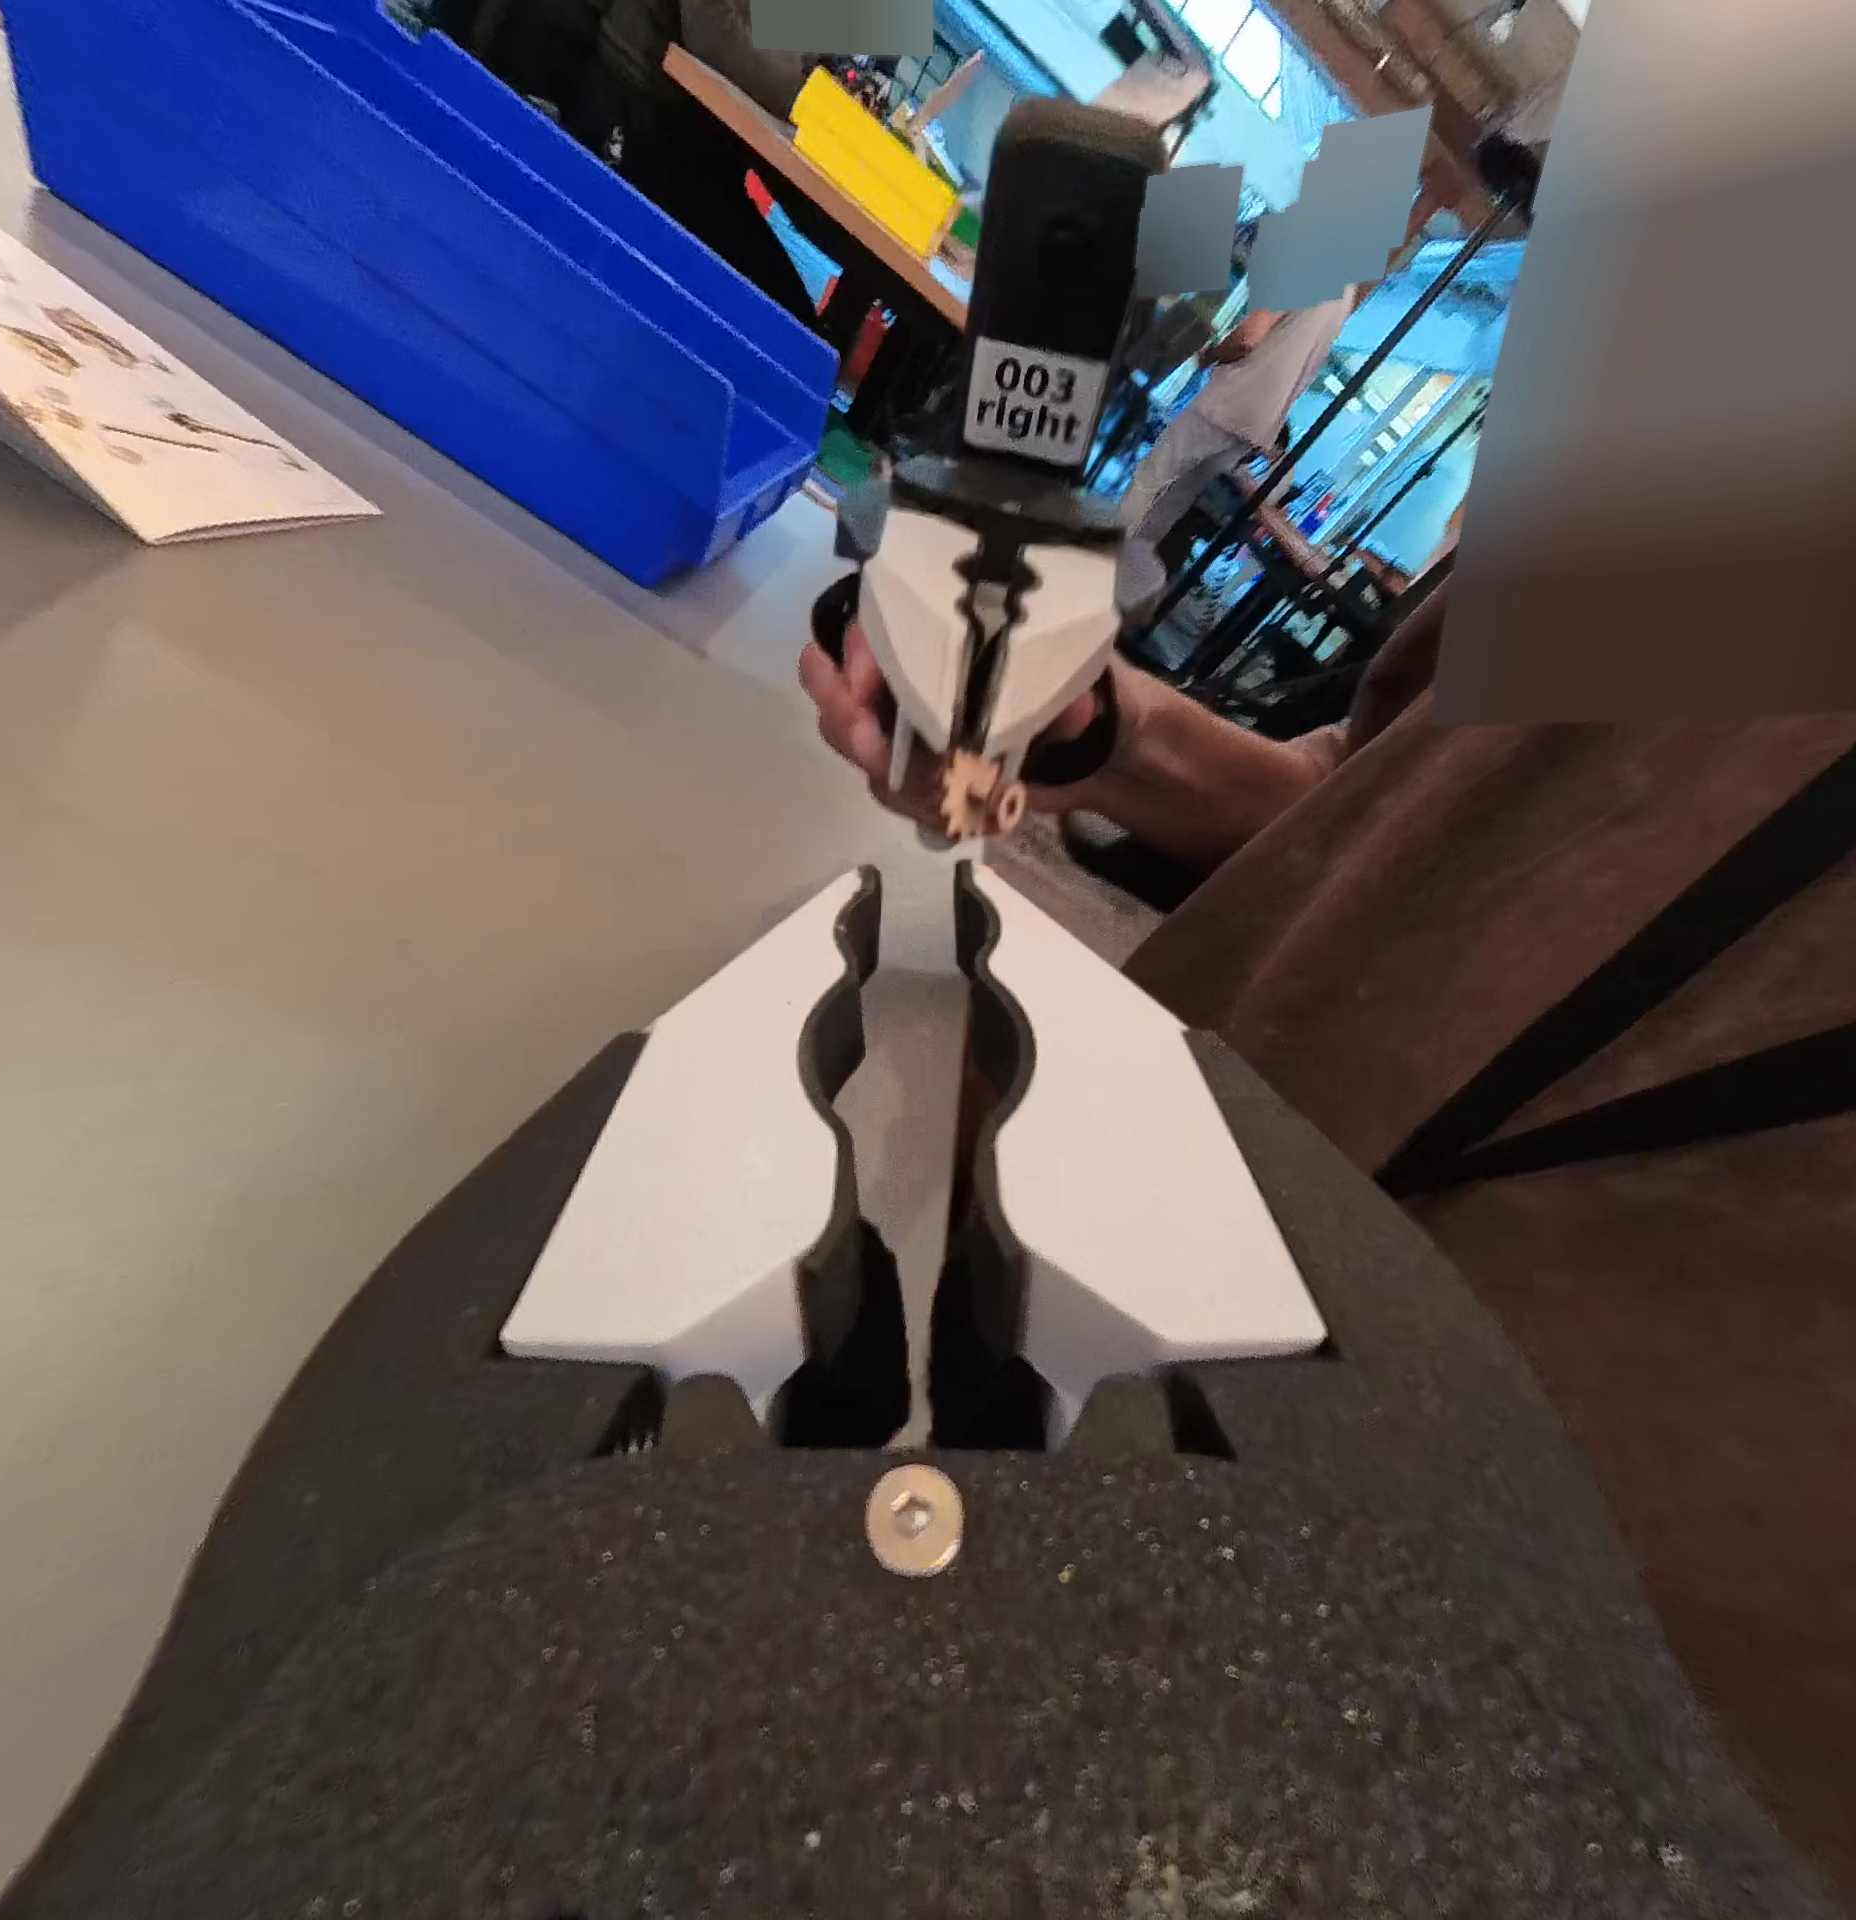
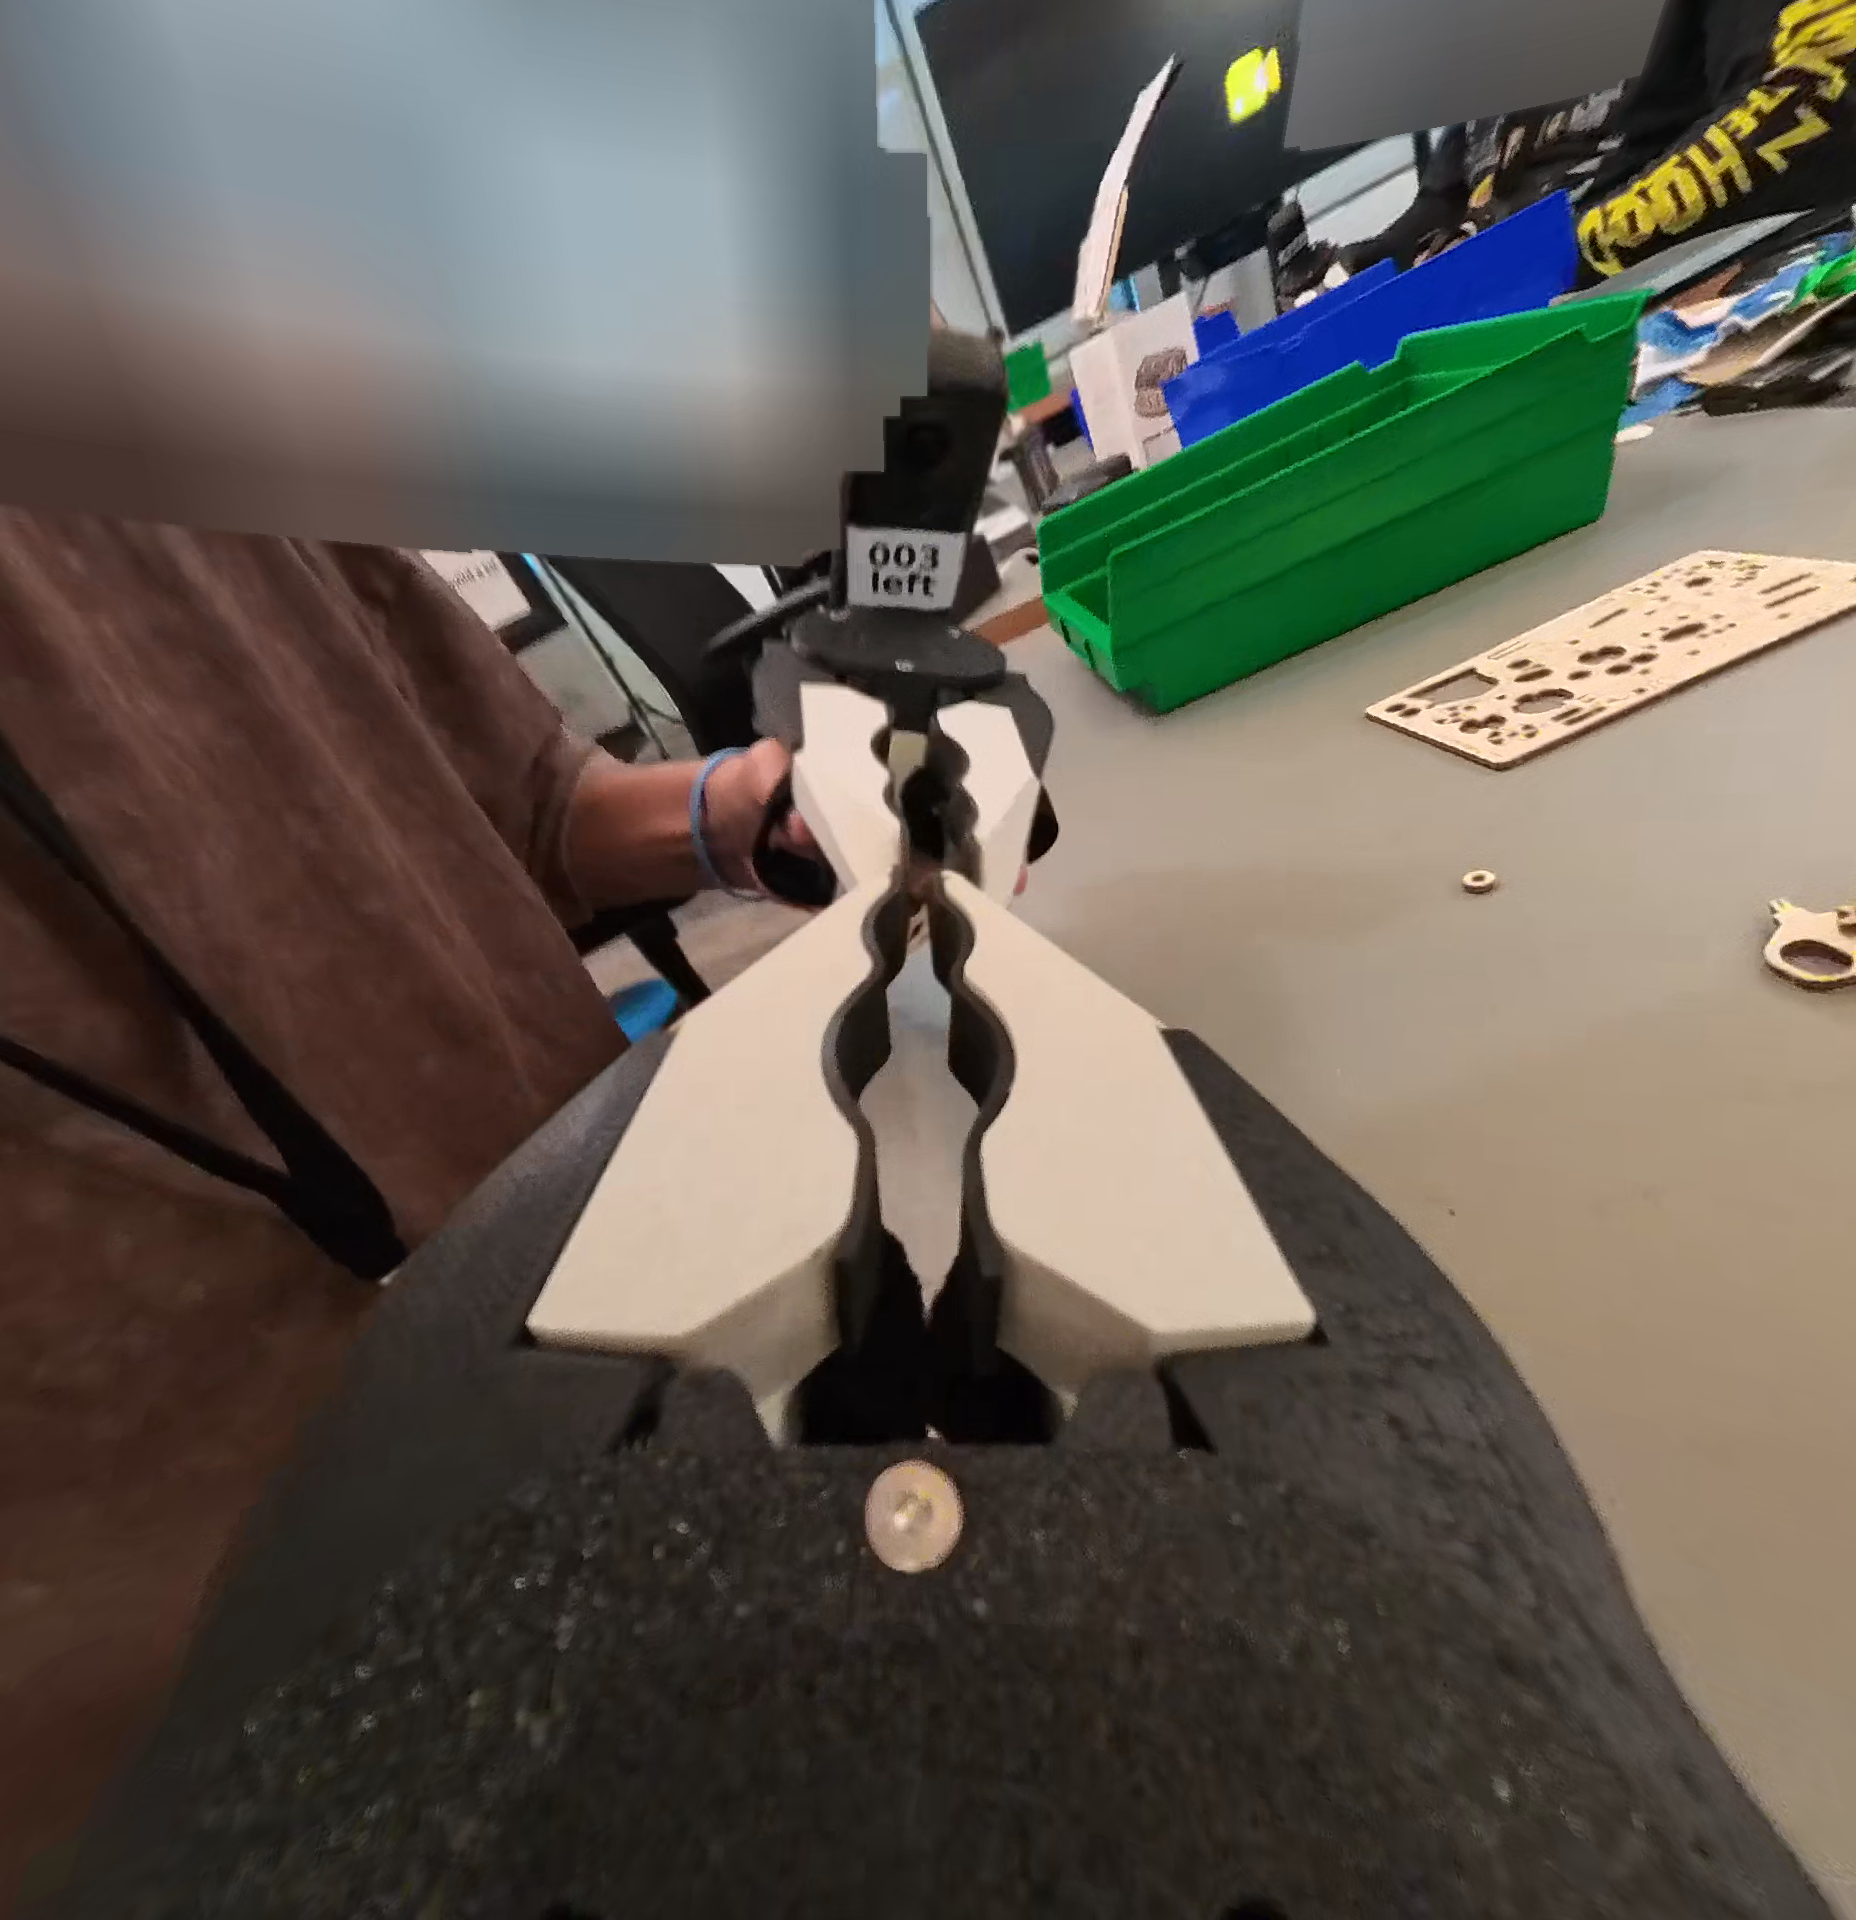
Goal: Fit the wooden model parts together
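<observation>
My right gripper (image 2: 919,899) also shows in the left wrist view (image 1: 971,764), where it is shut on a small wooden gear part (image 1: 968,802) that sticks out past its tips. A thin pale stick (image 1: 901,750) hangs beside its fingers. My left gripper (image 1: 916,878) faces it tip to tip, just short of the gear. Its jaws stand a narrow gap apart and the table shows through the gap, with nothing seen between them. In the right wrist view the left gripper (image 2: 929,868) meets my right tips and the gear is hidden.
On the grey table (image 2: 1526,1143) lie a punched-out wooden sheet (image 2: 1630,655), a small wooden ring (image 2: 1477,881) and a partly built wooden assembly (image 2: 1838,940). A green bin (image 2: 1319,551) stands behind. A blue bin (image 1: 384,260) and an instruction sheet (image 1: 124,416) are at the left. A person in brown is close. Left and right tips are no more than a few centimetres apart. From the left gripper's tips to the partly built wooden assembly (image 2: 1838,940) is close to 20 cm.
</observation>
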Demonstrator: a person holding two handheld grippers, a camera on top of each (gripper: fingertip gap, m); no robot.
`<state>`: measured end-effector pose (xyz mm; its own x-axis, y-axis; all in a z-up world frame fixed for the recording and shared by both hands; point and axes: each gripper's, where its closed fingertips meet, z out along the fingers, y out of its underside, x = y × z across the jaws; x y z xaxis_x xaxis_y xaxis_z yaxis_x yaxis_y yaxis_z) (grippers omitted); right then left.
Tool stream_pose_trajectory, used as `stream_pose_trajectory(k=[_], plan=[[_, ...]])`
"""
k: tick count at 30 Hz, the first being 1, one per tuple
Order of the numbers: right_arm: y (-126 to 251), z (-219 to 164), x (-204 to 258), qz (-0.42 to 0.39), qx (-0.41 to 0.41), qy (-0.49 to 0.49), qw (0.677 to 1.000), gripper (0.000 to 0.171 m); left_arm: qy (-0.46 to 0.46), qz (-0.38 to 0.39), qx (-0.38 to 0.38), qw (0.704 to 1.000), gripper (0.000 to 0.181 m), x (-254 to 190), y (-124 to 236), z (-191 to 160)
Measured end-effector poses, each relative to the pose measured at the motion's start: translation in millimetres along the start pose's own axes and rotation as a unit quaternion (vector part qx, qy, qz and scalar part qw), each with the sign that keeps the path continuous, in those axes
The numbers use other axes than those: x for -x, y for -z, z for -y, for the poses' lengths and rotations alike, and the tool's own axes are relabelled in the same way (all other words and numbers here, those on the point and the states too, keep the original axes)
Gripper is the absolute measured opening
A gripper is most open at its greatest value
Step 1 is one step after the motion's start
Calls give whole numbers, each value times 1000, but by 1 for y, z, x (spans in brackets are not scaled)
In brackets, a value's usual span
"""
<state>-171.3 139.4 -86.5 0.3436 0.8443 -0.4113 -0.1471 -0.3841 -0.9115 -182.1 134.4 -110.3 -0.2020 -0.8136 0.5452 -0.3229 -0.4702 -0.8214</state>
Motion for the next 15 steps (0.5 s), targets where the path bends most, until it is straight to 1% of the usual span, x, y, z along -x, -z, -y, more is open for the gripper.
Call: stream_pose_trajectory(k=[2,5,8,10,15], plan=[[2,8,3,19,-27,-22,999,2,0,0,3,1000,16,2,-1,-2],[0,14,9,47,-54,-35,997,2,3,-36,-21,999,15,-11,-3,6],[-7,10,14,50,-46,11,998,2,3,-66,-39,997,13,-23,-5,11],[-8,12,16,44,-53,49,996,2,7,-81,-46,996,7,-29,-4,13],[-7,12,17,38,-47,73,996,2,-7,-69,-55,996,5,-30,-2,17]])
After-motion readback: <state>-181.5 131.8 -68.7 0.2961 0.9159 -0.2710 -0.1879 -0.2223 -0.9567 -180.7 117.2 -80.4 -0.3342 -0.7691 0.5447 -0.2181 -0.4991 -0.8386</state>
